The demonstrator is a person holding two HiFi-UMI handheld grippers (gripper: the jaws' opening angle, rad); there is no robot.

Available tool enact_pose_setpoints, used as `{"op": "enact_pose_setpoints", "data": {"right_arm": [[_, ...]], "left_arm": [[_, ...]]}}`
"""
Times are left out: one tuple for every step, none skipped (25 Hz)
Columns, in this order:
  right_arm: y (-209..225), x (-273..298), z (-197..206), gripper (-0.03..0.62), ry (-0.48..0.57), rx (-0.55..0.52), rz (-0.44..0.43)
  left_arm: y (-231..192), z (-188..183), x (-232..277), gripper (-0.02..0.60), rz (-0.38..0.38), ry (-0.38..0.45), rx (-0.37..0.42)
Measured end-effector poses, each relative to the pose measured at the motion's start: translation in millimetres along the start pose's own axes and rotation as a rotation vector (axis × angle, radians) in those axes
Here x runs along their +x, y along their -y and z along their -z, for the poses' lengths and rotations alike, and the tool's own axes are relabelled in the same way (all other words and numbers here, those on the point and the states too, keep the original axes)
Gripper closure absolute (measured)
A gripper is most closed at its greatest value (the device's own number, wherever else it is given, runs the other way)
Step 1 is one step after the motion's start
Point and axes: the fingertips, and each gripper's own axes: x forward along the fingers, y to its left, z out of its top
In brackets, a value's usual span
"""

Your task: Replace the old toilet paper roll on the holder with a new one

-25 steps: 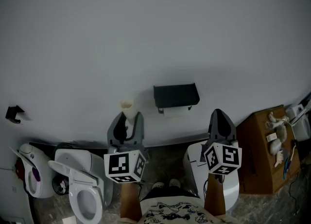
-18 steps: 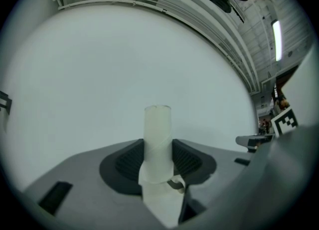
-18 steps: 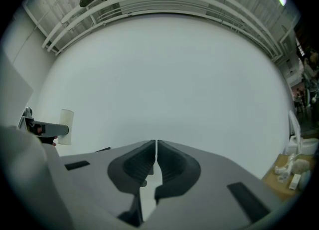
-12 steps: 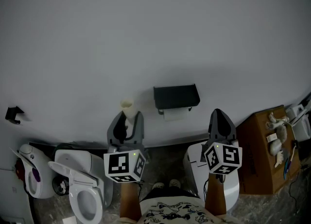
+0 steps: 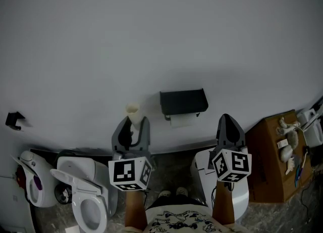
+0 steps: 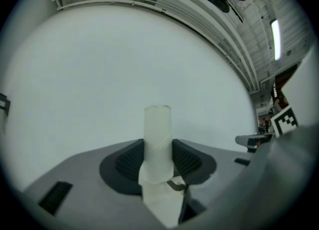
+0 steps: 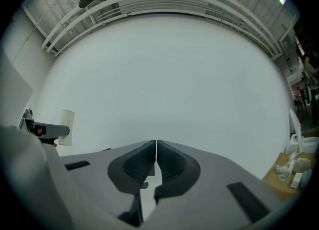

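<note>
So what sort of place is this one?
Probably a toilet room, maybe a mock-up: a white ceramic toilet stands by a plain white wall carrying a black box-shaped toilet paper holder.

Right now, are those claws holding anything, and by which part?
The left gripper clamps a pale tube by one end; the right gripper is shut, empty.

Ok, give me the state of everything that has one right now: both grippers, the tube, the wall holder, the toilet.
left gripper: fingers shut on the cardboard tube.
right gripper: fingers shut, nothing between them.
cardboard tube: upright, nearly bare, a paper tail hanging.
holder: on the wall, cover down, white paper showing beneath.
toilet: lid up.
</note>
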Motion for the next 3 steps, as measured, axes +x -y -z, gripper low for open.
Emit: {"op": "enact_pose_setpoints", "data": {"right_arm": [[0.0, -0.5, -0.1, 0.569, 0.001, 0.001, 0.0], [0.1, -1.0, -0.2, 0.569, 0.001, 0.001, 0.001], [0.1, -1.5, -0.4, 0.569, 0.002, 0.001, 0.002]], "left_arm": [[0.0, 0.0, -0.3, 0.4, 0.0, 0.0, 0.0], [0.0, 0.0, -0.7, 0.4, 0.0, 0.0, 0.0], [0.1, 0.0, -1.1, 0.4, 0.0, 0.0, 0.0]]}}
